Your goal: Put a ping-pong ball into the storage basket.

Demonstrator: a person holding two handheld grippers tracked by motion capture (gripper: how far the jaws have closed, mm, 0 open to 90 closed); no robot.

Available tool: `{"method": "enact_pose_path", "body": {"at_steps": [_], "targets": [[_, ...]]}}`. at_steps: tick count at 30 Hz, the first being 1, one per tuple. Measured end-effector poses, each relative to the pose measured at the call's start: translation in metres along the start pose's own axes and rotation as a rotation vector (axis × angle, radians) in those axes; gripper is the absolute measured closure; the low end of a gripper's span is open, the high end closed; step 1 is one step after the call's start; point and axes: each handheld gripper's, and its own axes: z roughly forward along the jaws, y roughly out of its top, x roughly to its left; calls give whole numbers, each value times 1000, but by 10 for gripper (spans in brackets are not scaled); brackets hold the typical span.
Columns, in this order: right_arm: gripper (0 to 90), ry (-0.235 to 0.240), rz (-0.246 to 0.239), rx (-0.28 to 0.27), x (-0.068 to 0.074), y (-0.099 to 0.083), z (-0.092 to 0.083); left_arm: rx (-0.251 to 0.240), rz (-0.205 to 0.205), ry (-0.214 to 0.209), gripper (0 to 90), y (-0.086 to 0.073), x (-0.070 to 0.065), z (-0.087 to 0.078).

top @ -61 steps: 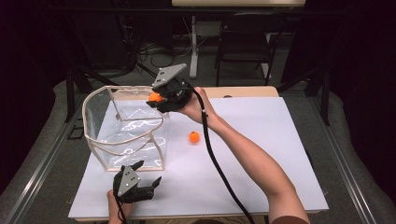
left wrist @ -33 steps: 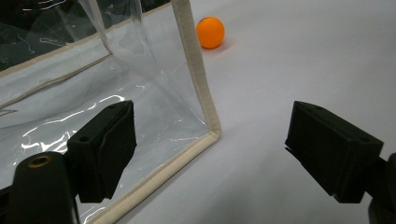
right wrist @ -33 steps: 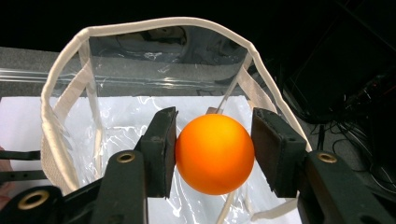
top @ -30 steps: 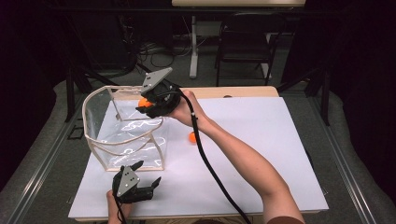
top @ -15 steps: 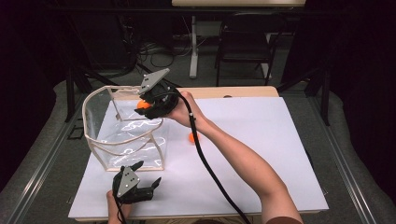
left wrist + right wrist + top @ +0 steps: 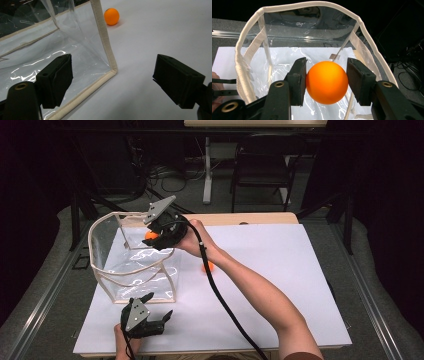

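With the right gripper point(image 6: 326, 82) clamped on one orange plastic ball point(image 6: 327, 82) above the clear vinyl bag point(image 6: 249, 50), release is pending; the second orange ball point(image 6: 111, 16) remains on the white table point(image 6: 280, 270), the left gripper point(image 6: 112, 82) open.

A lab-style recording bay, closed off from ordinary room light

You are working at a white-topped table point(image 6: 280, 285) ringed by black curtains point(image 6: 385, 180), on grey carpet point(image 6: 50, 285) with loose cables point(image 6: 165, 177) trailing behind it; a bare chair point(image 6: 260, 170) and a white desk leg point(image 6: 206, 170) stand at the back, and your hand-held tools trail a cable point(image 6: 225, 305) of their own
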Motion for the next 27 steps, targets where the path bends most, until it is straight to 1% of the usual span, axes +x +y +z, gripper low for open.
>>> {"method": "enact_pose_path", "body": {"at_steps": [8,20,23,24,27], "targets": [[514,10,-1,15,1,0,6,-2,-2,1,161,0,0,0],[514,17,-1,33,1,-1,8,-2,1,0,161,0,-1,0],[514,20,3,35,1,0,9,-4,-5,0,160,0,-1,-1],[514,21,-2,37,2,0,10,-1,1,0,160,0,0,0],[514,25,-6,42,3,0,10,-2,0,-2,161,0,-1,0]]}}
